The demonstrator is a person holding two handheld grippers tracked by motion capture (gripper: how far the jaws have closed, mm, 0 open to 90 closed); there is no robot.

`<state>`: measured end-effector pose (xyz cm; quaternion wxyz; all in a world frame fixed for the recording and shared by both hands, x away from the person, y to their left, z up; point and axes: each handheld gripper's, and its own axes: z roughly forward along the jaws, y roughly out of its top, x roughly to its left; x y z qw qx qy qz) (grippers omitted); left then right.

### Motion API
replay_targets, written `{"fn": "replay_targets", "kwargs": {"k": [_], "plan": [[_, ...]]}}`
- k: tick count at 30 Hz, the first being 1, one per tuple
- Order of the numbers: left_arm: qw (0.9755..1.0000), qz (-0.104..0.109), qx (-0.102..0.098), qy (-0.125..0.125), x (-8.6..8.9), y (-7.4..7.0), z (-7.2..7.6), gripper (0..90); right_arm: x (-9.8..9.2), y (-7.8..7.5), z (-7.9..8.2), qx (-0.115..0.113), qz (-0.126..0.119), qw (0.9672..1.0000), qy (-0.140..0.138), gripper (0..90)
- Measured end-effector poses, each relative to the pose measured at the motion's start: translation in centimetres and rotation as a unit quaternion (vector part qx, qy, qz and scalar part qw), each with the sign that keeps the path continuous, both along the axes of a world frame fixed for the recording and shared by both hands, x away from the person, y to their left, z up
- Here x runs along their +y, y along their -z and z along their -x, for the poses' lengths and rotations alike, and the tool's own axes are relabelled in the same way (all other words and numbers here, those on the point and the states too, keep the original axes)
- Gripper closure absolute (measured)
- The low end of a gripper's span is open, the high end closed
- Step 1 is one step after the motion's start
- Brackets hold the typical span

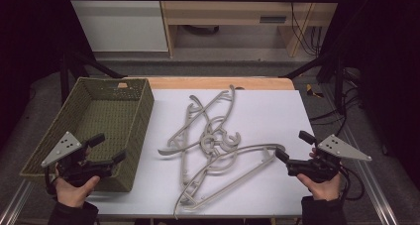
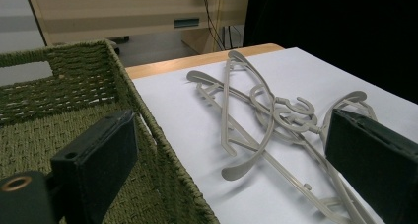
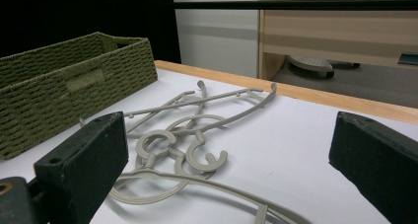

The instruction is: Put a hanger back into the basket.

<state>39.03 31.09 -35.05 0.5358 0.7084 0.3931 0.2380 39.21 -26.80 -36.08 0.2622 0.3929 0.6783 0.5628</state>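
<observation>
White tabletop under dim light, wooden shelving and cables beyond the far edge, and both tools are poised at the near corners. Left gripper (image 1: 105, 148) first: its jaws are spread wide with nothing between them, and it hangs over the near right corner of the woven green basket (image 1: 54, 128), aimed across the basket wall toward the middle of the table. Over on the other side, the right gripper (image 1: 293, 146) is spread just as wide and just as empty, hovering low over the right edge of the table (image 1: 277, 111) and pointing inward.

Between them lies the prize: a tangle of grey plastic hangers (image 1: 210, 143), flat on the white surface, hooks interlocked near the centre, arms fanning toward the far edge and toward the near edge. The basket sits just left of the pile, apart from it, and looks empty inside.

So this reads as the approach, nothing picked yet. The nearest target for the right gripper is the end of the long hanger lying just in front of its jaws. The next move likely calls for a low reach onto one thin arm and a careful lift, because those hooked necks could drag the neighbours along.

Both hands grip from below, wrists level, forearms entering from the near edge.
</observation>
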Motion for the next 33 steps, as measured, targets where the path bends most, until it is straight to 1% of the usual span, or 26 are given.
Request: {"fn": "replay_targets", "kwargs": {"k": [1, 3, 5, 8, 9, 11, 13, 14, 15, 16, 17, 21, 28, 30, 31, 32, 33], "plan": [[1.0000, 0.002, -0.001, -0.001, -0.1, 0.0, 0.0, 5.5, 0.0, 0.0, 0.0, 0.000, 0.000, 1.0000, -0.001, 1.8], [1.0000, -0.002, -0.002, 0.000, -0.4, 0.0, 0.0, 5.7, 0.0, 0.1, -0.1, 0.002, 0.000, 1.0000, 0.000, 1.9], [1.0000, 0.001, -0.001, 0.001, -0.6, 0.0, 0.0, 5.9, 0.0, 0.2, -0.1, 0.002, 0.002, 1.0000, 0.001, 1.9], [0.9999, -0.012, -0.002, 0.009, -1.5, -0.2, 0.2, 6.1, 0.1, 0.3, -0.2, 0.005, 0.003, 1.0000, 0.000, 1.9], [0.9999, -0.012, -0.002, 0.009, -1.5, -0.2, 0.2, 6.2, 0.3, 0.3, -0.2, 0.005, 0.003, 1.0000, -0.001, 1.9], [0.9998, -0.011, 0.002, 0.014, -2.0, -0.4, 0.2, 6.7, 0.4, 0.3, -0.3, 0.004, 0.008, 1.0000, -0.004, 1.9], [0.9997, -0.017, 0.003, 0.018, -2.6, -0.4, 0.2, 6.7, 0.5, 0.3, -0.4, 0.008, 0.009, 0.9999, -0.004, 1.9], [0.9997, -0.017, 0.003, 0.018, -2.6, -0.4, 0.2, 6.8, 0.6, 0.3, -0.3, 0.008, 0.008, 0.9999, -0.004, 1.9], [0.9994, -0.024, 0.005, 0.026, -3.2, -0.6, 0.2, 6.8, 0.7, 0.3, -0.3, 0.007, 0.011, 0.9999, -0.004, 1.9], [0.9994, -0.024, 0.005, 0.026, -3.2, -0.6, 0.2, 6.8, 0.7, 0.3, -0.3, 0.007, 0.011, 0.9999, -0.004, 1.9], [0.9991, -0.027, 0.009, 0.033, -3.9, -0.7, 0.1, 7.0, 0.8, 0.2, -0.3, 0.006, 0.015, 0.9999, -0.004, 1.9], [0.9979, -0.042, 0.020, 0.046, -5.7, -0.7, -0.1, 7.1, 1.1, 0.1, -0.3, 0.006, 0.014, 0.9998, -0.010, 1.9], [0.9940, -0.070, 0.038, 0.075, -8.5, -0.3, -0.6, 7.7, 1.3, 0.1, -0.3, 0.009, 0.018, 0.9997, -0.016, 2.0], [0.9921, -0.080, 0.047, 0.085, -9.1, -0.1, -0.8, 7.8, 1.4, 0.1, -0.3, 0.009, 0.020, 0.9996, -0.017, 2.0], [0.9921, -0.080, 0.047, 0.085, -9.1, -0.1, -0.8, 8.0, 1.4, 0.1, -0.3, 0.009, 0.020, 0.9996, -0.017, 2.0], [0.9911, -0.084, 0.052, 0.089, -9.4, 0.0, -0.9, 8.0, 1.5, 0.1, -0.3, 0.012, 0.019, 0.9996, -0.018, 2.1], [0.9888, -0.093, 0.063, 0.098, -10.1, 0.3, -1.2, 8.3, 1.6, 0.1, -0.4, 0.011, 0.023, 0.9995, -0.017, 2.1]]}}
